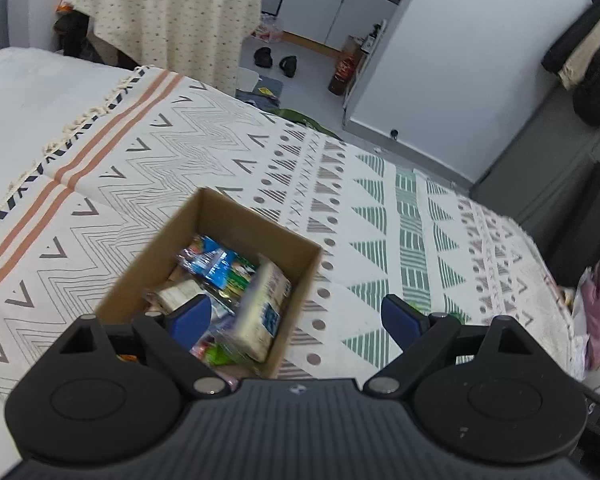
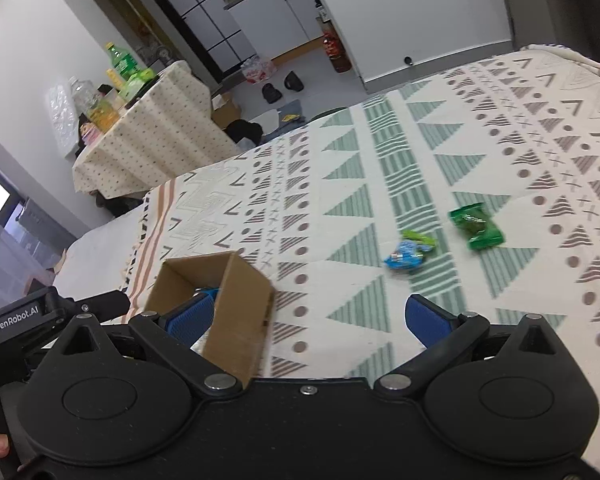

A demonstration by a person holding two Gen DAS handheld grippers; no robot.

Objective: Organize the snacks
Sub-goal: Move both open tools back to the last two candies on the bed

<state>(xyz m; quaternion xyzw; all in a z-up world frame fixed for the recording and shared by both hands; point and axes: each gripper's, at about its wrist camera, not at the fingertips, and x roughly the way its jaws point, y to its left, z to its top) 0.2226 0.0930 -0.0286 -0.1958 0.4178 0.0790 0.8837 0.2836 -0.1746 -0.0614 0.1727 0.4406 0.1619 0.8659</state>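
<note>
The left gripper (image 1: 296,316) was held with its jaws wide apart above the near side of a cardboard box (image 1: 140,276) that rested on a patterned blanket (image 1: 204,148). Snack packets (image 1: 236,292) were piled inside the box. The right gripper (image 2: 306,318) was likewise spread and empty, the box (image 2: 240,308) just beside its left finger. A green packet (image 2: 477,226) and a blue packet (image 2: 405,257) lay on the blanket well ahead of it.

Patterned bedspread (image 2: 380,184) bearing cardboard box (image 2: 240,304), green packet (image 2: 476,226) and blue packet (image 2: 406,258).
</note>
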